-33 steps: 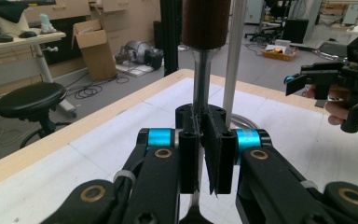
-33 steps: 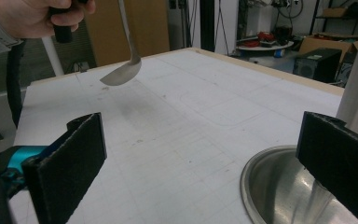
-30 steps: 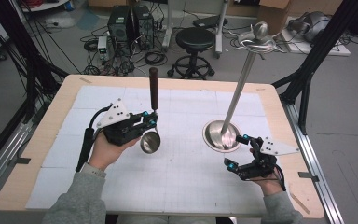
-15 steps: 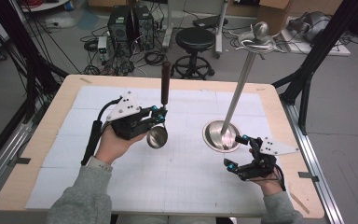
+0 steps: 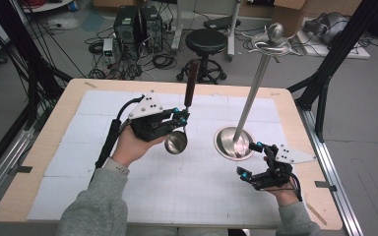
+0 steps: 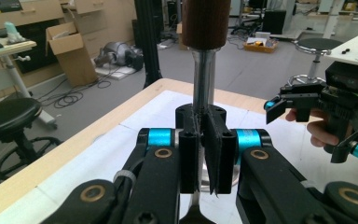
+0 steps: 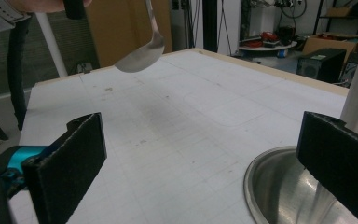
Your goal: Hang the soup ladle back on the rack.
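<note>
A ladle (image 5: 176,142) with a dark wooden handle and a steel bowl hangs upright above the white mat. My left gripper (image 5: 181,118) is shut on its steel shaft (image 6: 202,86), just under the wooden grip. The bowl (image 7: 140,55) floats clear of the table. A steel stand (image 5: 251,91) with a round base (image 5: 222,139) and hooks at its top rises right of centre. My right gripper (image 5: 247,160) rests on the table at the near edge of that base, open, with the base rim (image 7: 279,196) between its wide-set pads and nothing gripped.
A white gridded mat (image 5: 142,196) covers the wooden table (image 5: 39,162). Beyond the far edge stand a black stool (image 5: 205,43), computer cases and cables on the floor. Black frame legs (image 5: 325,73) flank the table's right side.
My left gripper has carried the ladle upward and to the right, closer to the stand. The right gripper has stayed where it was.
</note>
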Available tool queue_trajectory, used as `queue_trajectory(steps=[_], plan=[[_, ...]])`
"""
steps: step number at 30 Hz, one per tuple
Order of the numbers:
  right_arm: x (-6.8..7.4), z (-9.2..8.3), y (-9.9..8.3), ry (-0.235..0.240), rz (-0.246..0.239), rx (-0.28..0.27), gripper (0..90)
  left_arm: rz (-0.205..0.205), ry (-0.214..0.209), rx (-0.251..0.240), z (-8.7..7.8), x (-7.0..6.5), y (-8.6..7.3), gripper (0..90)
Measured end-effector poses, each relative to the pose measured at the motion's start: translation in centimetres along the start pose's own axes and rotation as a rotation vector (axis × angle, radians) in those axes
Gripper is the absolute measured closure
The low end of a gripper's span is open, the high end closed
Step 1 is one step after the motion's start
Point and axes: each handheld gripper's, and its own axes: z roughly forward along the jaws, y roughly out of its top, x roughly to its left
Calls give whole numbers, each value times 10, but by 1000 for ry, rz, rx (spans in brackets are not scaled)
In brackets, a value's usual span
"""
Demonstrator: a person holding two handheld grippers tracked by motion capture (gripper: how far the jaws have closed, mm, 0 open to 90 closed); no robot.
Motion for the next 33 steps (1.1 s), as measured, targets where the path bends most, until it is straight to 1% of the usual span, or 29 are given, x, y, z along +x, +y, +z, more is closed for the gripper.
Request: queue_trajectory(steps=[3, 6, 10, 15, 17, 20, 25, 28, 32, 33], plan=[[0, -1, 0, -1, 6, -3, 6, -10, -14, 0, 6, -1, 0, 841], [-1, -1, 0, -4, 2, -10, 6, -15, -20, 2, 11, -2, 1, 840], [-1, -1, 0, -4, 0, -9, 6, -11, -28, 4, 17, -3, 4, 841], [0, -1, 0, -4, 2, -4, 6, -6, -30, 8, 21, -3, 11, 840], [0, -1, 0, -3, 1, -3, 6, -13, -33, 2, 23, -4, 12, 840], [0, -1, 0, -4, -1, -5, 6, -17, -33, 7, 26, -3, 13, 840], [0, 0, 0, 0, -7, -5, 6, -7, -35, 20, 28, -1, 16, 841], [0, 0, 0, 1, -4, -1, 6, -11, -31, 19, 28, 0, 20, 840], [0, 0, 0, 1, -4, -2, 6, -7, -37, 22, 32, -1, 26, 840], [0, 0, 0, 1, -2, -2, 6, 1, -36, 31, 33, -1, 28, 840]])
